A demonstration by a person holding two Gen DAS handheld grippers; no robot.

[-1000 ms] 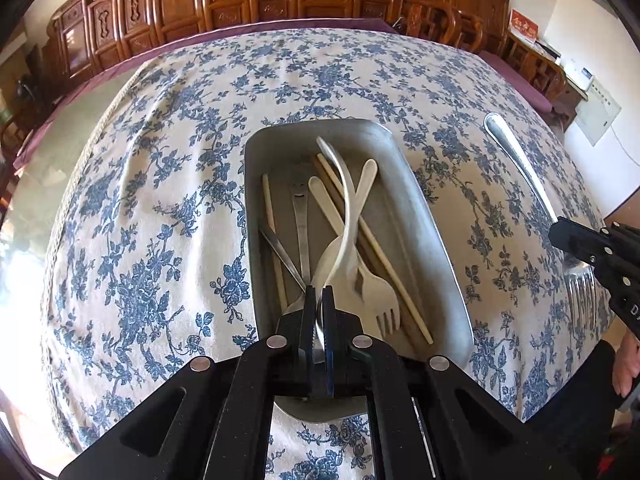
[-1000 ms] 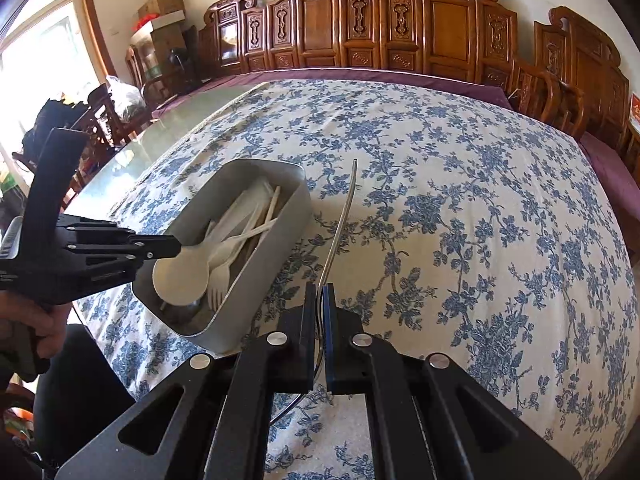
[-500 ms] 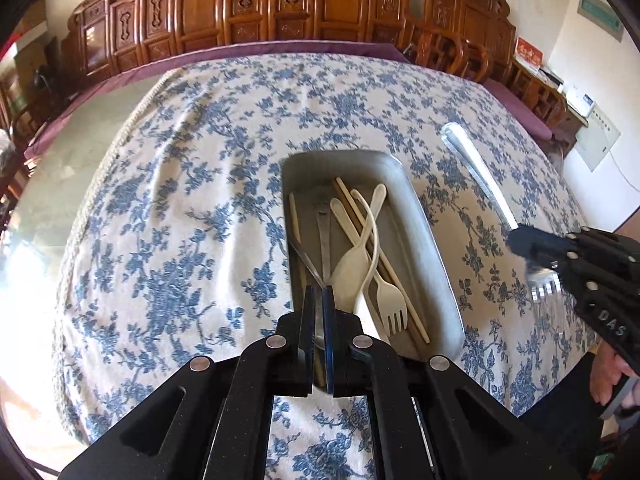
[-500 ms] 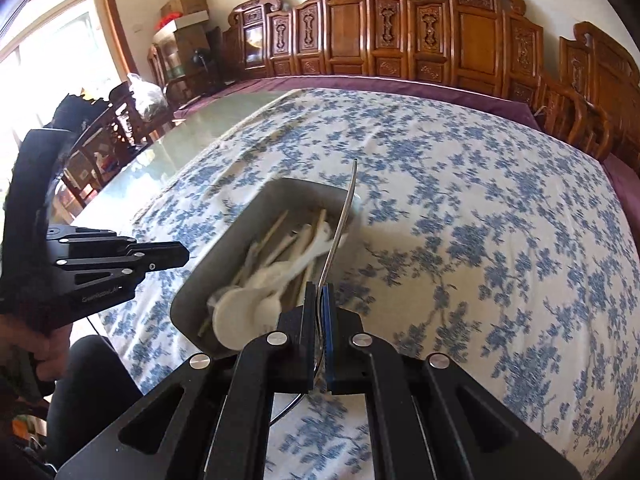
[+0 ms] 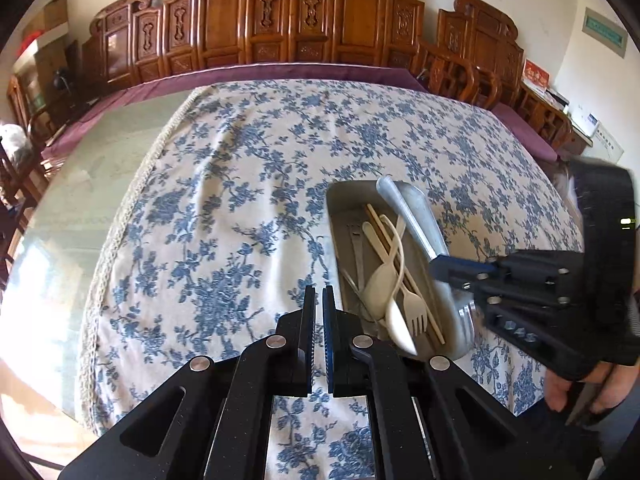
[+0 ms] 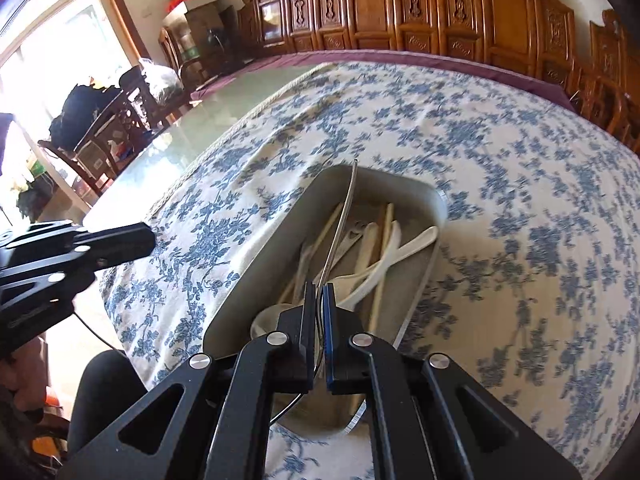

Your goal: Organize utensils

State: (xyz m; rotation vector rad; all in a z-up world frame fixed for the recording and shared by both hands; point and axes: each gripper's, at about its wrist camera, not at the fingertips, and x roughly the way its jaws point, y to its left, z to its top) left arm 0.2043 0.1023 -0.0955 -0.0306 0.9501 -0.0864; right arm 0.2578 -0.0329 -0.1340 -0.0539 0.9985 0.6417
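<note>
My left wrist camera sits just behind my left gripper [image 5: 319, 300] and looks steeply down along its fingers over the flowered tablecloth [image 5: 224, 208], with the metal tray [image 5: 340, 200] off to the right. My right wrist camera looks down past my right gripper [image 6: 319, 298], close above the same tray [image 6: 400, 182]. Both views share the tray, cloth and carved chairs [image 5: 304, 20]; each catches the other gripper at its edge.

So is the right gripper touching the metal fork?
Touching. The right wrist view shows the right gripper with its jaws shut on the metal fork, whose handle runs out over the tray.
</note>
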